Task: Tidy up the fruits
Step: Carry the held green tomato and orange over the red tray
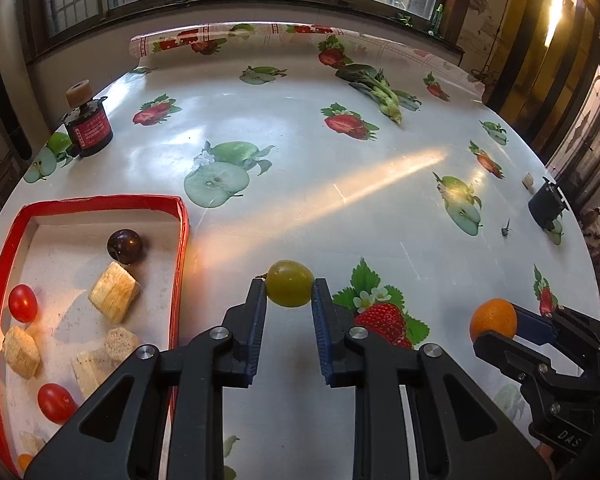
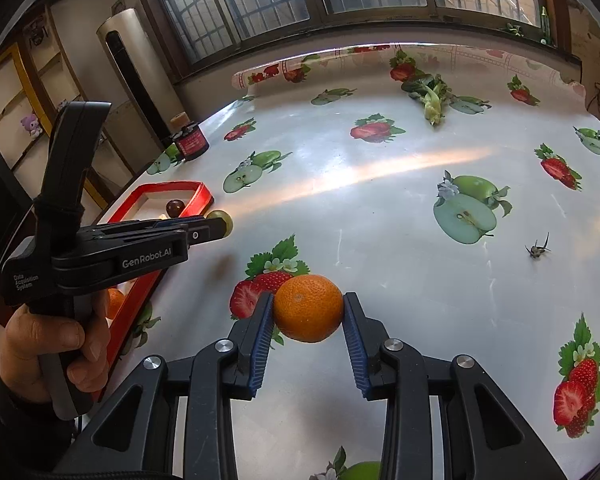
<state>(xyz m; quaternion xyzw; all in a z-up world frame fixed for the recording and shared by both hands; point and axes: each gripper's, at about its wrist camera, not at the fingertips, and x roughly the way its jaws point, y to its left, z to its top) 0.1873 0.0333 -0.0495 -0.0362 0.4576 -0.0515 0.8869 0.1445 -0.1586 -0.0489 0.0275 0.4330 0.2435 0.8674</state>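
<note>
The left gripper [image 1: 289,290] is clamping a green grape [image 1: 289,283] beside the red tray [image 1: 183,236], while the right gripper [image 2: 308,310] is clamping an orange [image 2: 308,307] near a jar [image 1: 90,130] and greens [image 1: 374,90].

Two red tomatoes [image 1: 22,303], one dark plum [image 1: 125,246], one green fruit [image 1: 289,283], one orange [image 2: 309,307], one leafy vegetable [image 1: 376,90]

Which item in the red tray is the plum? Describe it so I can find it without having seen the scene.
Find the red tray at the table's left edge. The plum sits near its far end, beside a pale cut chunk. It is the only dark, glossy round thing there; the tomatoes are bright red.
</note>
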